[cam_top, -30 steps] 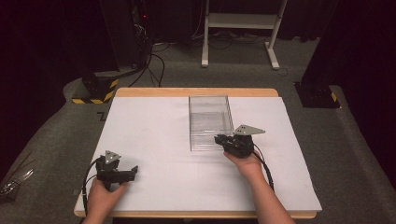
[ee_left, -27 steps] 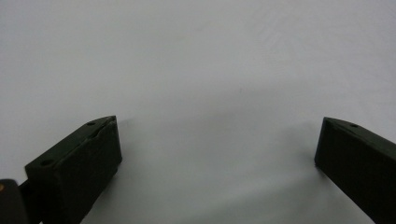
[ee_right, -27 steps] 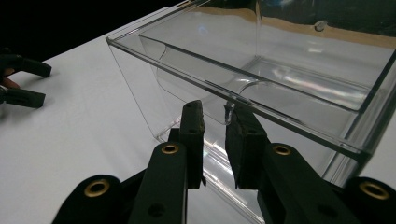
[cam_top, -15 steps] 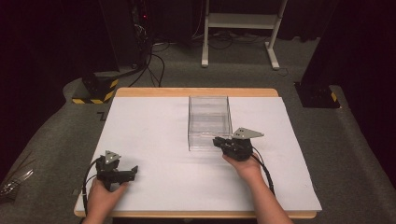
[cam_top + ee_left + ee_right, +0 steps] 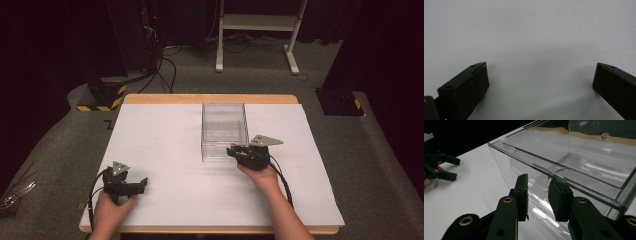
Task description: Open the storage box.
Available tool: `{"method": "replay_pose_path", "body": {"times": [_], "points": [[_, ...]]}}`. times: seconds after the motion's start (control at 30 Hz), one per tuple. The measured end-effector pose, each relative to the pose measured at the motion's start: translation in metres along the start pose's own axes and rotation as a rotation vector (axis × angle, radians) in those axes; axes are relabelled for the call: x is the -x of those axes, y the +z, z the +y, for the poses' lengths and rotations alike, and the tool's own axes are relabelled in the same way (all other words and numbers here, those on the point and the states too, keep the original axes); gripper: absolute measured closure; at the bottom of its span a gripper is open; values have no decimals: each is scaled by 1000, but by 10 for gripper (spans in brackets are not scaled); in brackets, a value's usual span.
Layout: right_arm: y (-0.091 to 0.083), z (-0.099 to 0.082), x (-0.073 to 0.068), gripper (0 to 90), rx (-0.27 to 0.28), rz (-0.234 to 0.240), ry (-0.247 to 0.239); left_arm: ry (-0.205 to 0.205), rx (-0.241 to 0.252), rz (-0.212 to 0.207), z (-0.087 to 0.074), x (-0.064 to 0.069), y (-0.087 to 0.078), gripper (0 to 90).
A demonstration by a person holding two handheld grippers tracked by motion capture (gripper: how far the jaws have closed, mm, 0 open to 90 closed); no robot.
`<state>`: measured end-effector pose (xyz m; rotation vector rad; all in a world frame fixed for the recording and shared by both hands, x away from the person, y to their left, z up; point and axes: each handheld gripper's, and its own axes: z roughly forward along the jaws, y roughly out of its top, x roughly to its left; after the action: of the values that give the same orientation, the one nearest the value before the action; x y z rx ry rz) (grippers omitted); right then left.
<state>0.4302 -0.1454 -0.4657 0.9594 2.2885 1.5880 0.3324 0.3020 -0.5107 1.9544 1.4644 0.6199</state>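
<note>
Box (image 5: 579, 170) front wall stands between right gripper's (image 5: 537, 192) just-opening jaws.

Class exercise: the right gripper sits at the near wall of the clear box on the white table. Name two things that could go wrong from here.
1. The right gripper has just been opening, its jaws straddling the near wall of the clear box with a gap; closing off-centre could slip on the smooth plastic.
2. The box looks empty and light, so a push might slide it across the white table.
</note>
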Motion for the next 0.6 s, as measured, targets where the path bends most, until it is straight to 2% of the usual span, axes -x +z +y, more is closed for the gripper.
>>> {"method": "replay_pose_path", "body": {"times": [0.03,0.07,0.2,0.6], "points": [[0,0,0,696,0,0,0,0,0,0,0,0,0,6],[0,0,1,742,0,3,-2,0,0,0,0,0,0,6],[-2,0,3,780,1,32,-9,0,0,0,0,0,0,6],[-9,-4,2,810,-4,48,-34,-1,0,0,0,0,0,6]]}}
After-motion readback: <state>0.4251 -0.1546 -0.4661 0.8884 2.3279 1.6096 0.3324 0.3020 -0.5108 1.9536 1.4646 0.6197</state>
